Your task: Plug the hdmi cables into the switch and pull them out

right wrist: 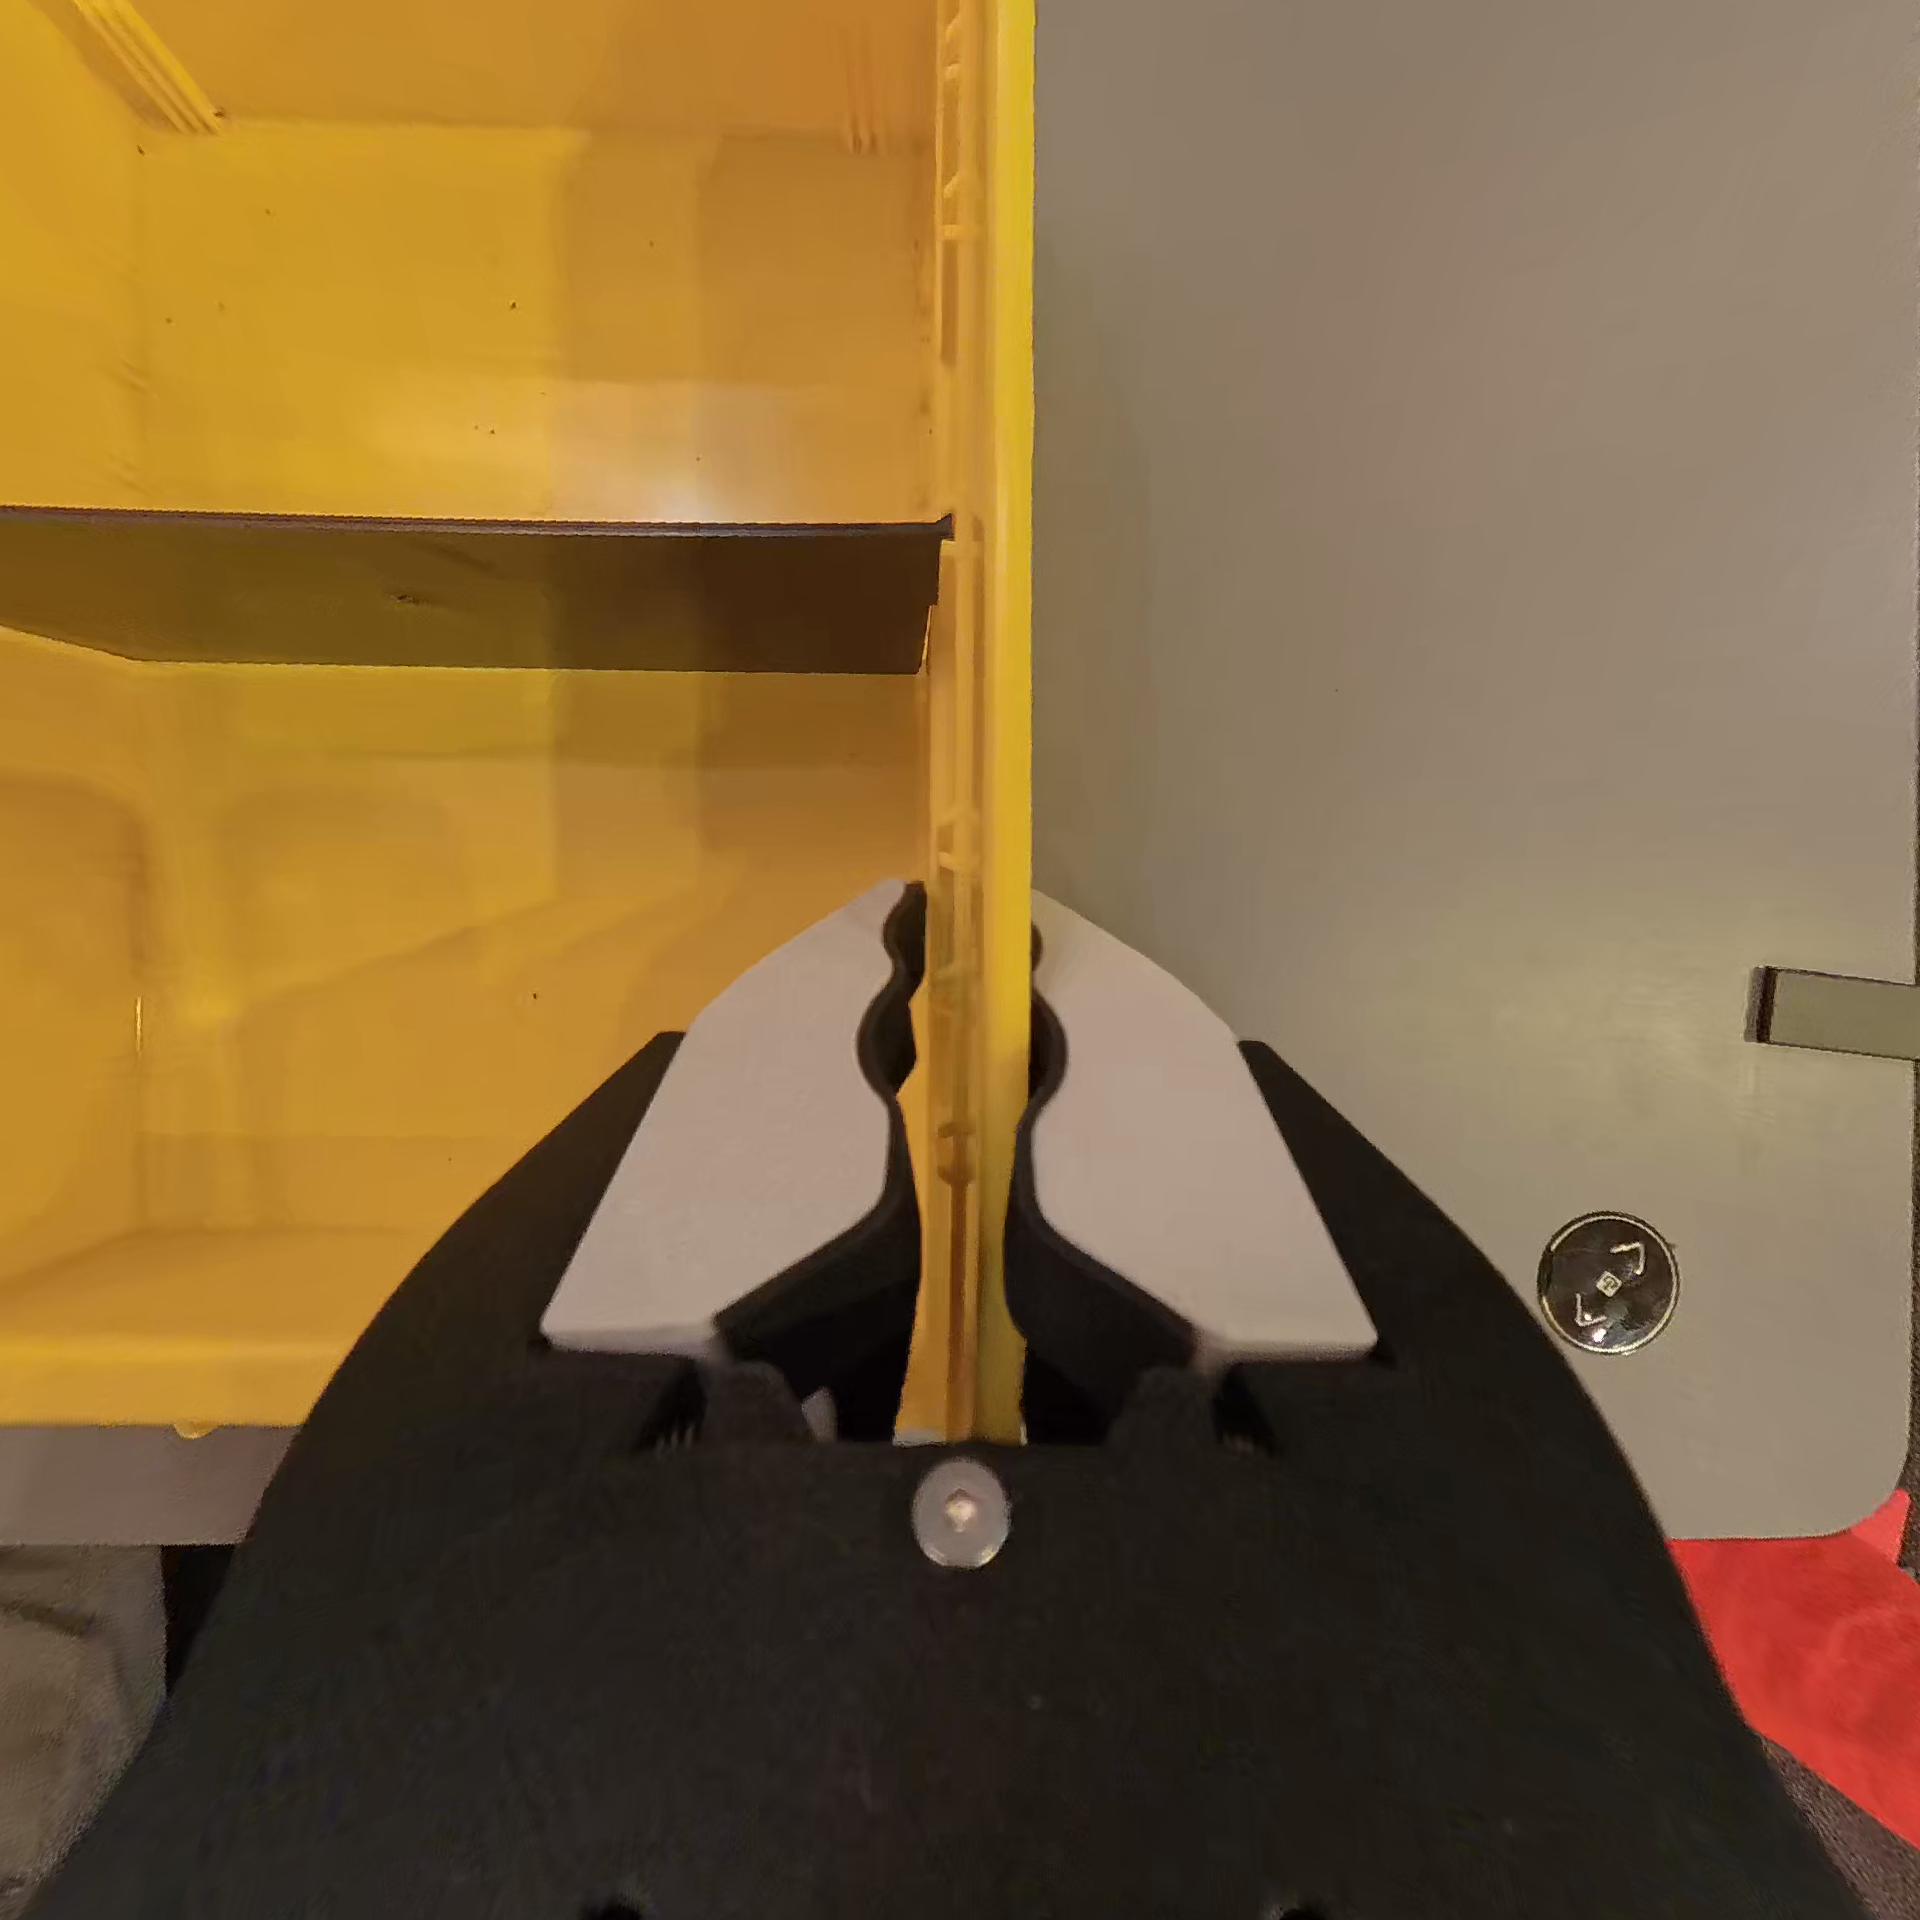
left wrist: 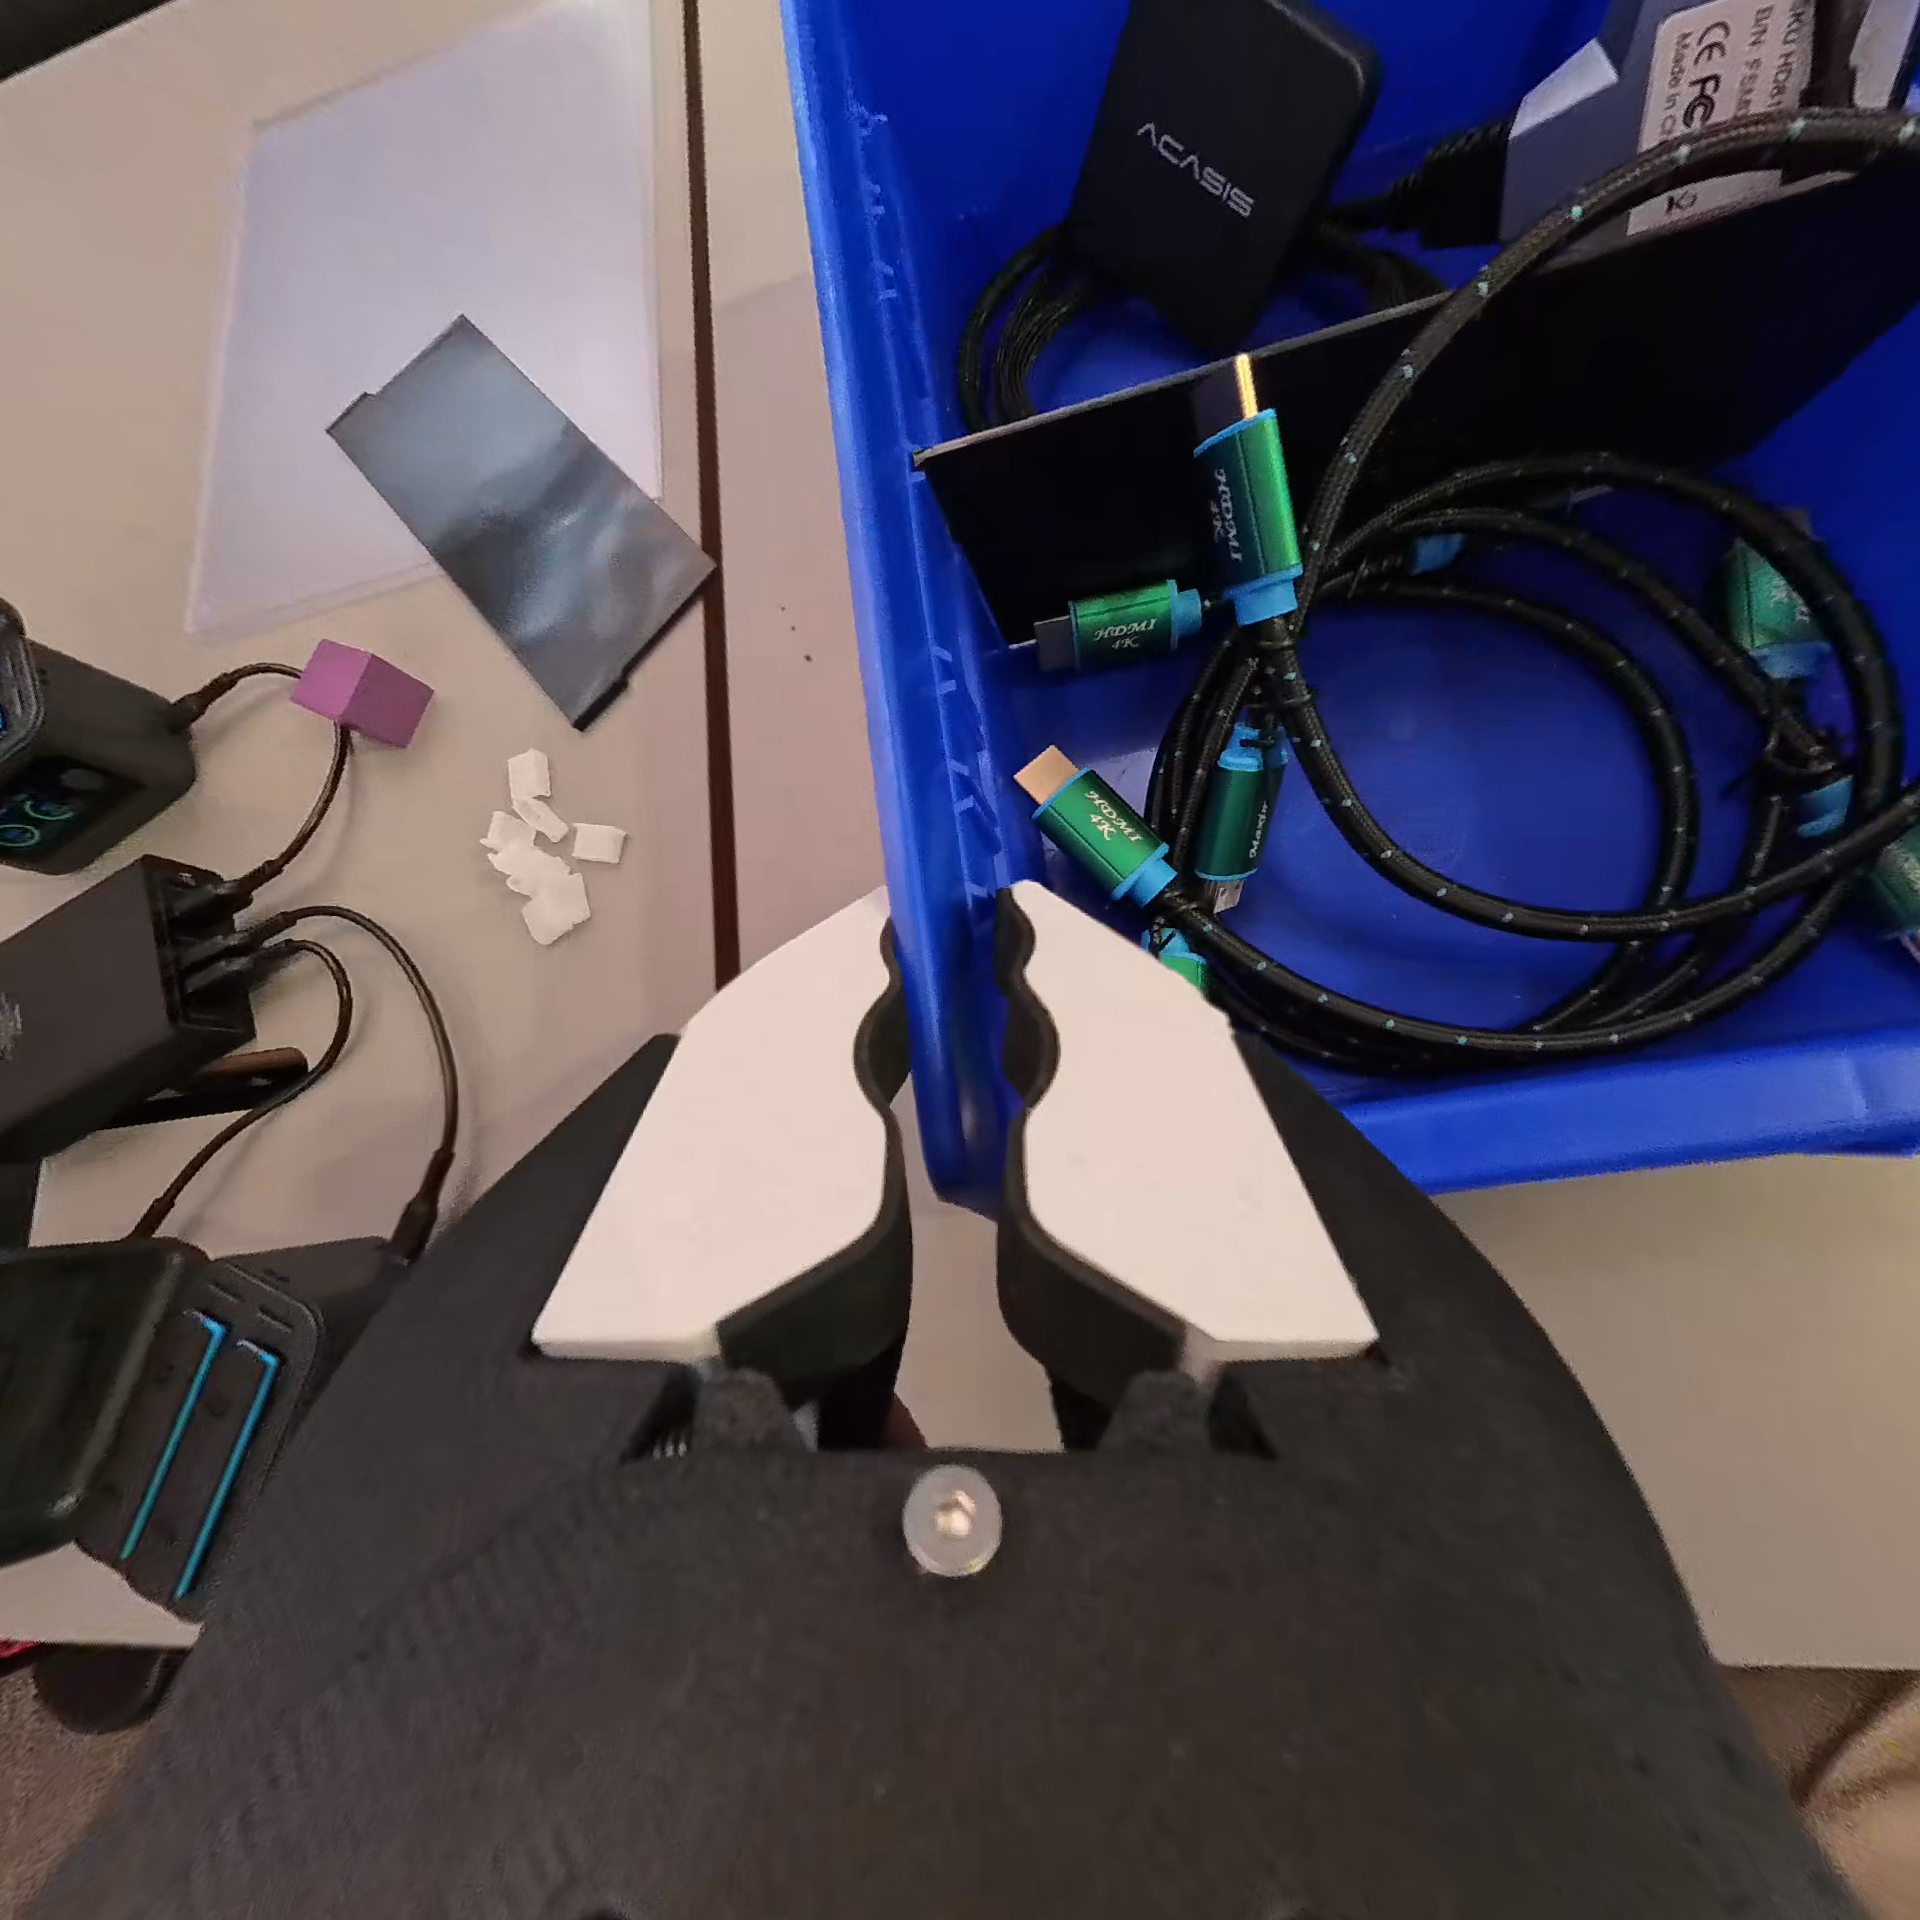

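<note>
— Between the left gripper's (left wrist: 951, 925) fingers sits the side wall of the blue bin (left wrist: 894, 312), clamped or nearly so. Where are the cables?

— Inside that bin: coiled hdmi cables (left wrist: 1507, 665) with green plugs, beside a black divider (left wrist: 1091, 499). A dark box (left wrist: 1221, 156), perhaps the switch, lies behind it.

— And the right gripper (right wrist: 971, 925)?

— Pinched on the wall of an empty yellow bin (right wrist: 997, 416).

— So nothing plugged yet?

— Seemingly not; plugging and pulling all remain.
</note>
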Demonstrator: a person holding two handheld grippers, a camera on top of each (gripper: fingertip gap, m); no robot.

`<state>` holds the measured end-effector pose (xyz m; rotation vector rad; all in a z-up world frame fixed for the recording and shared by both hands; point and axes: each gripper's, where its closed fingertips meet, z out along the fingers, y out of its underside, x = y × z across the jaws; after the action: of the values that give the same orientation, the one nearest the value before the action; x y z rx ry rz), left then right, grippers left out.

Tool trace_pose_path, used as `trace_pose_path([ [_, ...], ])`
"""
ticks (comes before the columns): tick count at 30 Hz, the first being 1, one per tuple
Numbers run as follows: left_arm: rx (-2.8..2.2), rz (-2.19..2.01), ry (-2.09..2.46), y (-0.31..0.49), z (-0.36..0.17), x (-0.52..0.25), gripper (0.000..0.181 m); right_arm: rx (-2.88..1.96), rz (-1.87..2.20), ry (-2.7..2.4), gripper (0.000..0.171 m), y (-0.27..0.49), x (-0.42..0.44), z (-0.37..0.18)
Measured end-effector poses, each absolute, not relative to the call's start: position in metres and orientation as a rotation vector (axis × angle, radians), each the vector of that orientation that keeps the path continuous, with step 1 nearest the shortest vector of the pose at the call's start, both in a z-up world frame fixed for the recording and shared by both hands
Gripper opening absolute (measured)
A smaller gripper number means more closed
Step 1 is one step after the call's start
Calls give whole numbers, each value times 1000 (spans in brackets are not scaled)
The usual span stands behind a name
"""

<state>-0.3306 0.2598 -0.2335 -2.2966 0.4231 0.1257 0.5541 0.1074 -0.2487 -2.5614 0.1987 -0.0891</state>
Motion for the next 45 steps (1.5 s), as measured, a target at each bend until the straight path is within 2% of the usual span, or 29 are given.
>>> trace_pose_path([
  [1,-2288,120,419,261,-234,-333,14,-2558,-77,189,24,108,552,-248],
  [3,-2281,112,429,261,-233,-334,17,-2518,-87,171,39,109,549,-241],
  [6,-2226,161,438,264,-220,-341,39,-2477,-172,152,51,105,549,-227],
  [10,-2069,191,469,274,-177,-333,43,-2342,-290,93,50,105,534,-184],
  [13,-1959,149,628,285,-146,-294,37,-2246,-288,-1,47,110,498,-151],
  [16,-1921,205,802,307,-138,-259,31,-2163,-211,-123,44,119,441,-124],
  [20,-1916,206,941,354,-153,-223,31,-2103,-77,-295,42,130,357,-109],
  [28,-2048,283,1130,417,-207,-202,29,-2080,217,-564,40,139,218,-135],
  [31,-2074,387,1135,433,-219,-207,19,-2096,269,-619,39,139,195,-149],
  [37,-2096,396,1206,445,-242,-200,13,-2100,333,-664,39,138,175,-161],
  [39,-2098,361,1189,446,-243,-198,6,-2099,358,-673,39,138,171,-163],
  [45,-2010,303,1112,441,-213,-191,5,-2094,403,-699,39,138,160,-163],
])
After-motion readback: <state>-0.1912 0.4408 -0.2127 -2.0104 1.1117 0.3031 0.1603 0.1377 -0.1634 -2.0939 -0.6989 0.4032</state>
